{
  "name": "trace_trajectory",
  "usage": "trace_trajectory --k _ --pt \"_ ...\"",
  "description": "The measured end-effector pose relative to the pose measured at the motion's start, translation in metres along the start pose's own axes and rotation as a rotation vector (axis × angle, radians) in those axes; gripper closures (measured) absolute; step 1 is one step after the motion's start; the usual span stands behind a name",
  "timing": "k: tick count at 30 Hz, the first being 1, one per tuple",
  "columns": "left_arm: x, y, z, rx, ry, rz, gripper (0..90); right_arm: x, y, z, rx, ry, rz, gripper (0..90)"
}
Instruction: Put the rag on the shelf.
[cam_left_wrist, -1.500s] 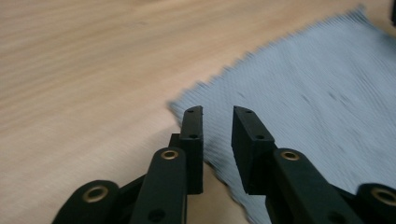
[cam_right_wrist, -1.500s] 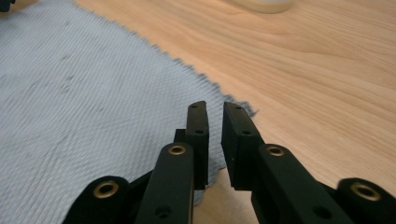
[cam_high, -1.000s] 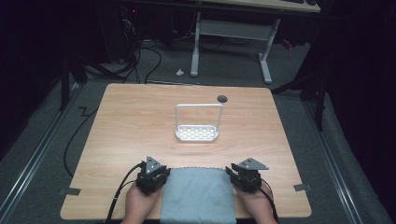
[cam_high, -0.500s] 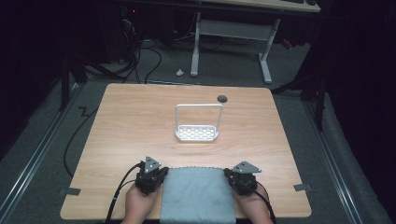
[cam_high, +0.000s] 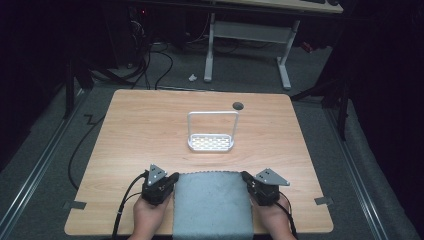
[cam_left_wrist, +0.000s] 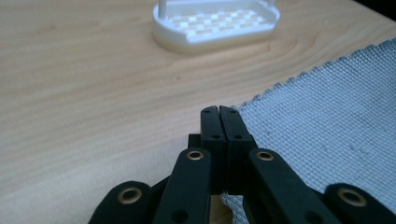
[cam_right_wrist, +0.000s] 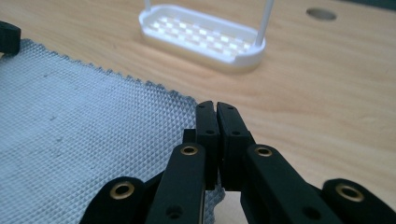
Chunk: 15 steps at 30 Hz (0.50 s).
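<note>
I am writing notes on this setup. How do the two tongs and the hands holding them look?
Both tongs, left and right, are black, with brass-coloured rivets on the linkage arms and flat rectangular fingertips. Each carries a grey three-cornered plate on top and trails a black cable. The hands wear no gloves; no sleeves are visible.

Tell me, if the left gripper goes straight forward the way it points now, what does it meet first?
Probably the white rack. The left gripper, jaws closed at the grey cloth's far corner, points across bare table toward the rack's base; depth is hard to judge.
</note>
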<state>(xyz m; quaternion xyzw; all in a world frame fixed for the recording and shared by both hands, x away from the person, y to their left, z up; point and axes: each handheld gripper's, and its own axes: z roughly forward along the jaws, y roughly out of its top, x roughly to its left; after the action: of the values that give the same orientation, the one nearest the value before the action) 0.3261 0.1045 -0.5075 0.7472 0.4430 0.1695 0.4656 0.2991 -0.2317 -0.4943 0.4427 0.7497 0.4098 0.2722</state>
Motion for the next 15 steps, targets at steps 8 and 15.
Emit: trace_trajectory --k 8,15 --pt "-0.002 0.021 -0.016 -0.095 0.018 0.001 89.3 -0.004 0.023 -0.008 -0.101 -0.014 0.008 89.2" --pt "-0.006 0.035 -0.022 -0.138 0.02 0.009 89.2 -0.003 0.038 -0.017 -0.163 -0.009 -0.016 89.2"
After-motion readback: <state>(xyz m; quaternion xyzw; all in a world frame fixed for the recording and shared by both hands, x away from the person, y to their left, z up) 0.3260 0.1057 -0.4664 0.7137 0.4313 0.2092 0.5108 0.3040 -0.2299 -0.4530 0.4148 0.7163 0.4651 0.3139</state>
